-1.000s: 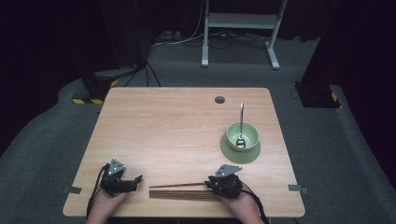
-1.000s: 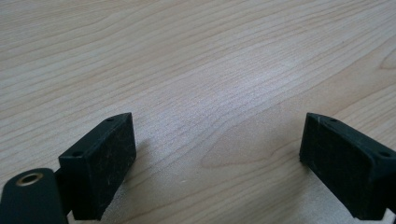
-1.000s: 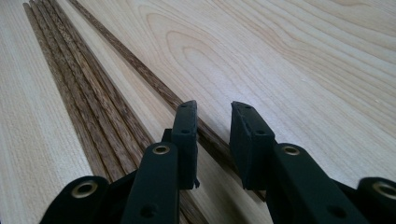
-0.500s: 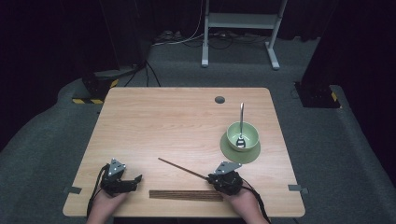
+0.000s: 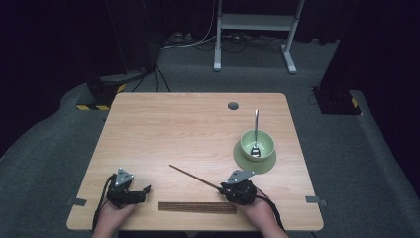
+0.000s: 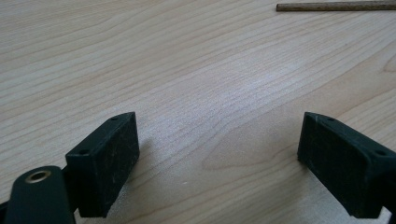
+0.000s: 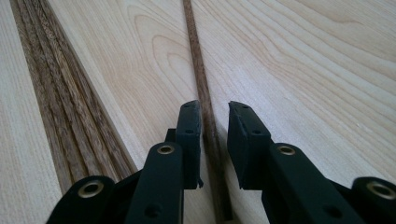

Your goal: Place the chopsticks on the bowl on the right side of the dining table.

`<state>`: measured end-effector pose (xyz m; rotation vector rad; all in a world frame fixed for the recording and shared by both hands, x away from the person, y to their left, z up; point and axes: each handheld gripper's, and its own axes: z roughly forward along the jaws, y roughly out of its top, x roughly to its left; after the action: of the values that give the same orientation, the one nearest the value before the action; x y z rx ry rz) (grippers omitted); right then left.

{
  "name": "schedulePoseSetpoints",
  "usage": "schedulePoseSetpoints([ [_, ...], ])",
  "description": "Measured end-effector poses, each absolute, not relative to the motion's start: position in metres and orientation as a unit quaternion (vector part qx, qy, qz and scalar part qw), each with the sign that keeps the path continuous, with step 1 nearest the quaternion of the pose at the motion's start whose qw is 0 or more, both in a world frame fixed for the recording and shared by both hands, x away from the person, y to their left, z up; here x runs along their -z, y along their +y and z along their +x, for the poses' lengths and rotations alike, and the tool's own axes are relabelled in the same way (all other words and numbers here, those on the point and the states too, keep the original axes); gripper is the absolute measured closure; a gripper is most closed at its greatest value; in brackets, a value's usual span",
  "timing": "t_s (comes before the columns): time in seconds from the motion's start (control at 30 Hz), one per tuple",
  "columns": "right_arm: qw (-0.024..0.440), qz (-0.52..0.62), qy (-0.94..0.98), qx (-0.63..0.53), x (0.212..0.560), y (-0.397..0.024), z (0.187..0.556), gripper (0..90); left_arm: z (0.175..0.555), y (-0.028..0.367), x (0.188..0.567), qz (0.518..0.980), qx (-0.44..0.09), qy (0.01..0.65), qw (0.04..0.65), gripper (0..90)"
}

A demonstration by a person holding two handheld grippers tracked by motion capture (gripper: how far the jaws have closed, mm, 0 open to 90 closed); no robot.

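now the single dark wooden chopstick [image 5: 195, 178] had swung away from the flat bundle of dark wooden chopsticks [image 5: 197, 207], angling up from it across the pale wooden bench [image 5: 198, 129], so one stick looked separated for pickup. the right gripper [image 5: 223, 188], just above the bundle's right end, had its fingers [image 7: 191, 135] narrowly parted, having just opened slightly; the stick lay between them, seemingly unpinched. left of the bundle, the left gripper [image 5: 143, 191] gaped wide, empty.
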<state>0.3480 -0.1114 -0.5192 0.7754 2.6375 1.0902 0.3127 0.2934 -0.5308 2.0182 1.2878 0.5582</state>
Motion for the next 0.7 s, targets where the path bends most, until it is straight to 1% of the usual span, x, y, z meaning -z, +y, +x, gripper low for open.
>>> schedulePoseSetpoints([
  [0.17, 0.098, 0.258, 0.888, -0.368, 0.5199, -0.1106, 0.3478, 68.9, 0.3119, 0.2931, 0.5306, 0.772, -0.219, 0.494, 0.334, 13.8],
  [0.43, 0.12, 0.247, 0.894, -0.355, 0.5188, -0.1081, 0.3426, 64.3, 0.3109, 0.2931, 0.5306, 0.772, -0.221, 0.493, 0.335, 14.4],
  [0.6, 0.11, 0.248, 0.893, -0.36, 0.5195, -0.1093, 0.3435, 64.6, 0.3105, 0.2931, 0.5305, 0.772, -0.222, 0.492, 0.336, 14.8],
  [0.67, 0.109, 0.243, 0.893, -0.362, 0.5198, -0.1095, 0.3435, 66.8, 0.3103, 0.293, 0.5305, 0.772, -0.222, 0.492, 0.335, 14.9],
  [0.7, 0.108, 0.24, 0.894, -0.363, 0.52, -0.1091, 0.3431, 70.3, 0.3102, 0.2929, 0.5304, 0.772, -0.223, 0.492, 0.335, 14.9],
])
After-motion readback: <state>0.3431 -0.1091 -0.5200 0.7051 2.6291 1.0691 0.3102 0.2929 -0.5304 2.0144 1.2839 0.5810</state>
